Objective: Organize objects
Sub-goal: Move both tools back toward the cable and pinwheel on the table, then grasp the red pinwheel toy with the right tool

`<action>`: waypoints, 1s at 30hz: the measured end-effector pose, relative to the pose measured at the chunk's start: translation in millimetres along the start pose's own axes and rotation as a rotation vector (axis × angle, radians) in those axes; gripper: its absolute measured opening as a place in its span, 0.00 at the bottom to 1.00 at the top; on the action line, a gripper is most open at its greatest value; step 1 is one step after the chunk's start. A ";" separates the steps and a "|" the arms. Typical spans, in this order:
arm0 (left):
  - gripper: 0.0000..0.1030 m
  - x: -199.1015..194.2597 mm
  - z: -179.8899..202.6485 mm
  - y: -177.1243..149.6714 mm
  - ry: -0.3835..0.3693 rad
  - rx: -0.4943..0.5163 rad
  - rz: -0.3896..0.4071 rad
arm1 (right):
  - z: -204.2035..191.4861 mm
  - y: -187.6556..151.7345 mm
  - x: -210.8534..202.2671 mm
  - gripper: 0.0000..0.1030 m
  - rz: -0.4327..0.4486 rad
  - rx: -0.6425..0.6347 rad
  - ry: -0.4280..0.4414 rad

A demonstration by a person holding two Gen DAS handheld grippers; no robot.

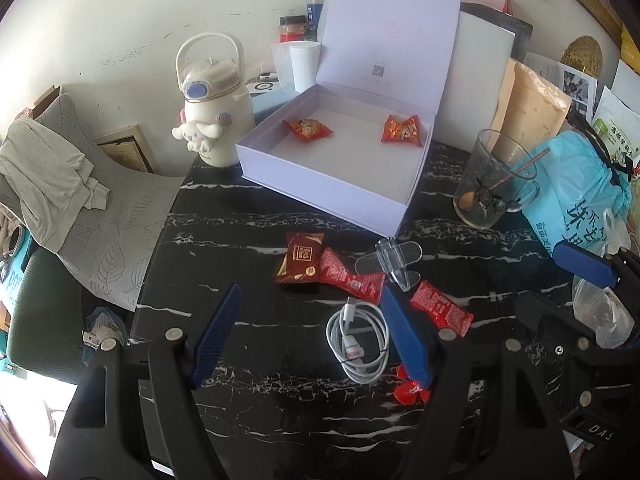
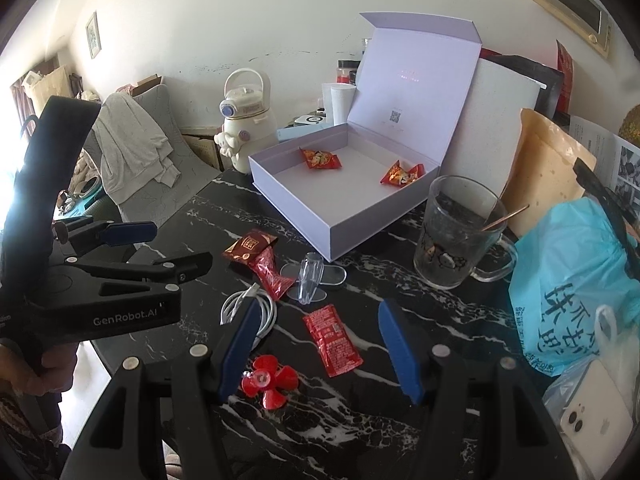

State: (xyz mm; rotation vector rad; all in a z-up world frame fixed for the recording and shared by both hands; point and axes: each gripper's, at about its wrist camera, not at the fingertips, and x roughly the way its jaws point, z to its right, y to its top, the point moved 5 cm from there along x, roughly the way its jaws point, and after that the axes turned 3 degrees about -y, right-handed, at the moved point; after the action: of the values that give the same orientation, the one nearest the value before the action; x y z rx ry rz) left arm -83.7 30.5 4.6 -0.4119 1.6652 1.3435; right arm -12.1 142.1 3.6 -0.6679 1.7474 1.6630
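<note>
Snack packets: two red ones (image 1: 307,129) (image 1: 402,131) inside the open lavender box (image 1: 320,178), three more (image 1: 301,258) (image 1: 352,278) (image 2: 331,340) loose on the black marble tabletop (image 1: 260,400). Red plastic fan (image 2: 267,380) half hidden behind a left tool finger in the left view, plain in the right view. White coiled cable (image 1: 358,340) partly covered by a right tool finger. Clear plastic piece (image 2: 310,282) hard to identify. Left tool (image 1: 312,336) spread, pinching nothing, tilted down over the cable. Right tool (image 2: 320,354) spread, empty, angled down above the nearest packet.
</note>
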 end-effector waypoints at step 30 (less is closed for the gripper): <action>0.70 43.9 5.0 -70.7 -0.084 0.017 -0.109 | -28.0 -75.8 50.9 0.60 -0.084 -0.014 0.177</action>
State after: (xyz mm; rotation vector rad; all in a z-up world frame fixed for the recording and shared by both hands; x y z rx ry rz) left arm -52.3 22.8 -72.2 -0.4246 1.5620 1.2491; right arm 6.3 111.5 -85.0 -0.9059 1.8043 1.6015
